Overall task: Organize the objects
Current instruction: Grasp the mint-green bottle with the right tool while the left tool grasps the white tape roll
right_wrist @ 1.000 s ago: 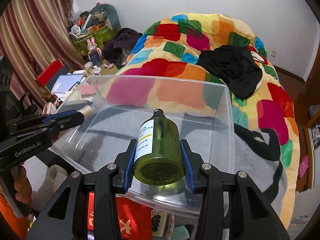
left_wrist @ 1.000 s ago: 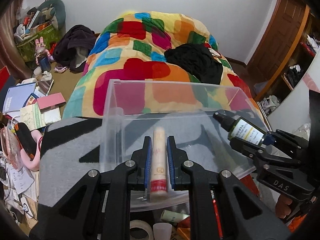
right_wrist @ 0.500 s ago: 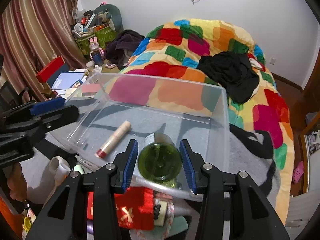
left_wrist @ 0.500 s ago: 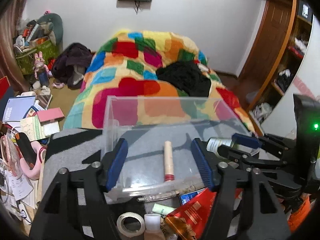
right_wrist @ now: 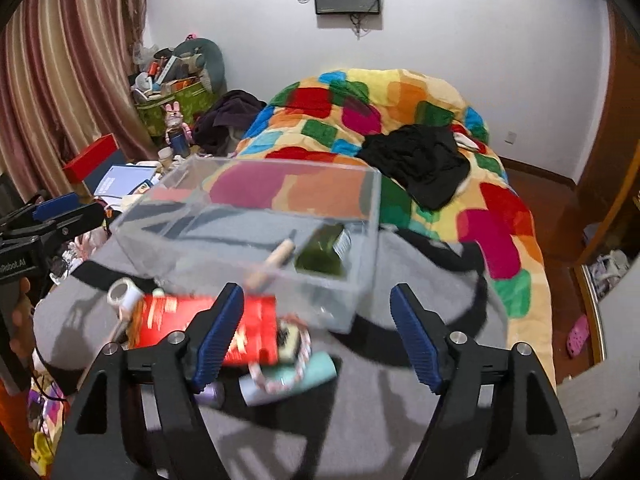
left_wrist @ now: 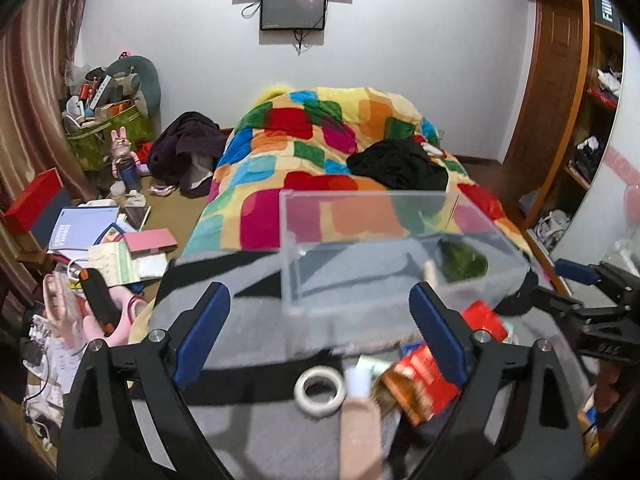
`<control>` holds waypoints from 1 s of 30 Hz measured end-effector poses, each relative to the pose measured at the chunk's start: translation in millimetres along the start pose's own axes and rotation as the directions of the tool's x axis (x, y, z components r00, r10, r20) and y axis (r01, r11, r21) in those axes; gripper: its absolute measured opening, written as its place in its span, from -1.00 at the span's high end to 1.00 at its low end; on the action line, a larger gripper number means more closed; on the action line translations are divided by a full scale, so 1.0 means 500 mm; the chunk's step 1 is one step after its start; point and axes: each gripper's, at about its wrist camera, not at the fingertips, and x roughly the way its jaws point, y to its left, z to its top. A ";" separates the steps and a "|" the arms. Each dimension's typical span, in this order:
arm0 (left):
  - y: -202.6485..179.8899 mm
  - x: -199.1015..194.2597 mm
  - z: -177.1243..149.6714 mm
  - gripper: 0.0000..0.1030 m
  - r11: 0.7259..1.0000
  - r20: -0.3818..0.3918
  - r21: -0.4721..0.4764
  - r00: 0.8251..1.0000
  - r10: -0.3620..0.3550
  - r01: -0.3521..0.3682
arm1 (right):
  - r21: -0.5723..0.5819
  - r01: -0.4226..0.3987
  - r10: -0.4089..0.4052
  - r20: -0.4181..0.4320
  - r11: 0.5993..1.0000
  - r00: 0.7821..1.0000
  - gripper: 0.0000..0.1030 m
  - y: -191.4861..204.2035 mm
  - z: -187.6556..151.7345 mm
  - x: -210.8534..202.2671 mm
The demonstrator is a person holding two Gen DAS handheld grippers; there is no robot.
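Grey blanket with black stripes (right_wrist: 400, 400) covers the near work surface, and beyond it lies the bed under a patchwork quilt (right_wrist: 400, 120), with a dark garment (right_wrist: 420, 164) on top. A clear plastic bin (right_wrist: 360, 300) stands on the blanket. Inside it, the green bottle (right_wrist: 324, 250) lies on its side near the bin's right wall, its long axis running from the near side toward the far right, label end farthest from you. Just to its left, the beige tube (right_wrist: 276, 258) also lies flat, its long axis slanting from near left to far right; whether the two touch cannot be told.

Your left hand-held gripper (left_wrist: 320, 336) has its jaws spread wide and holds nothing; it hovers over the clutter in front of the bin. Your right hand-held gripper (right_wrist: 316, 332) is likewise spread wide and empty, on the near side of the bin.

Loose items sit just in front of the bin: a roll of white tape (left_wrist: 320, 390), a red packet (right_wrist: 208, 328), and a pale teal tube (right_wrist: 288, 376) lying with its long axis left to right. These are motion-blurred. A small pale cylinder (left_wrist: 358, 382) stands beside the tape.
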 end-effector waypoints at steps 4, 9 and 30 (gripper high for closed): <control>0.025 -0.005 -0.046 -0.78 1.000 -0.037 0.002 0.999 -0.011 0.011 | 0.011 0.012 -0.011 -0.032 1.000 0.999 -0.47 -0.006 -0.050 -0.013; 0.051 0.002 -0.095 -0.63 0.999 -0.076 0.032 0.997 0.032 -0.029 | 0.007 0.020 -0.019 -0.091 1.000 0.996 -0.52 -0.003 -0.104 -0.003; 0.031 0.087 -0.123 -0.45 0.997 -0.230 0.064 0.973 -0.017 0.033 | 0.079 0.015 0.002 -0.203 0.997 0.979 -0.40 0.021 -0.122 0.090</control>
